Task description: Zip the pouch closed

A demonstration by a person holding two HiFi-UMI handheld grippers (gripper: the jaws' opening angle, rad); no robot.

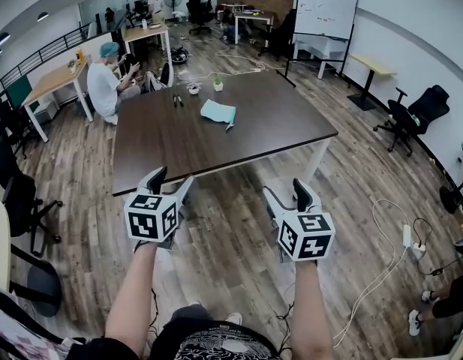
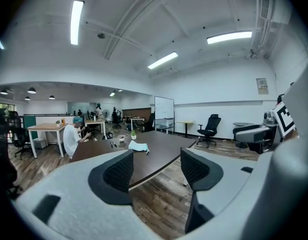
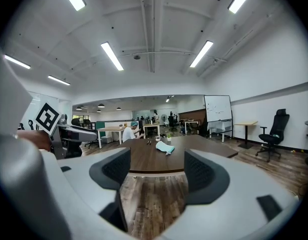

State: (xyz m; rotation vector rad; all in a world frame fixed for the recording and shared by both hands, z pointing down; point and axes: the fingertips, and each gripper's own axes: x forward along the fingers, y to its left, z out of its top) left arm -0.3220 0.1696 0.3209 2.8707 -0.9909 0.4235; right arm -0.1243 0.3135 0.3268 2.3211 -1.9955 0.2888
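A light teal pouch point(image 1: 217, 112) lies flat on the far half of a large dark brown table point(image 1: 171, 145); it also shows small in the left gripper view as the pouch point(image 2: 138, 145) and in the right gripper view as the pouch point(image 3: 165, 147). My left gripper point(image 1: 171, 180) and right gripper point(image 1: 287, 190) are held side by side over the wooden floor, short of the table's near edge and well away from the pouch. Both stand open with nothing between their fingers.
A small potted plant point(image 1: 217, 84), a white cup point(image 1: 193, 89) and two dark pens point(image 1: 177, 100) sit at the table's far side. A person point(image 1: 107, 81) sits beyond the far left corner. Black office chairs point(image 1: 415, 115), a whiteboard point(image 1: 325, 7) and floor cables point(image 1: 381, 261) surround the table.
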